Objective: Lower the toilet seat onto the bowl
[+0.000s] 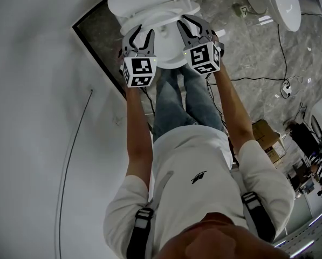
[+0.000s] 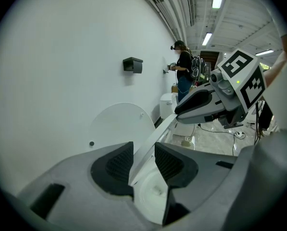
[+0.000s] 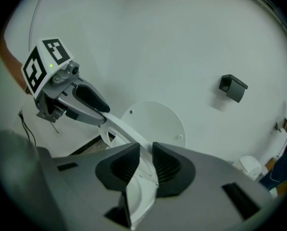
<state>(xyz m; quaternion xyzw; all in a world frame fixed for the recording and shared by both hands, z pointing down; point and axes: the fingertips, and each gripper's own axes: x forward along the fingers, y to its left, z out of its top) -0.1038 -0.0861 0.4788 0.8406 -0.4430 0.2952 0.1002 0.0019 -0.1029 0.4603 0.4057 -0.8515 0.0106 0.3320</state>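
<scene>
Seat point(image 2: 146, 146): tilted, apart from the upright lid point(image 2: 121, 124) and not yet down on the bowl point(image 1: 170, 63).
Left gripper point(image 1: 143, 32): jaws closed on the seat's left rim, which fills the narrow gap between them.
Right gripper point(image 1: 189, 23): jaws likewise clamped on the right rim.
Done: seat gripped on both sides and leaning away from the lid, by my reading about midway.
Left to do: bring it down to lie flat on the bowl, then release.

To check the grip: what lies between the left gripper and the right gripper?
The toilet seat runs from left gripper to right gripper, seen in the left gripper view.
</scene>
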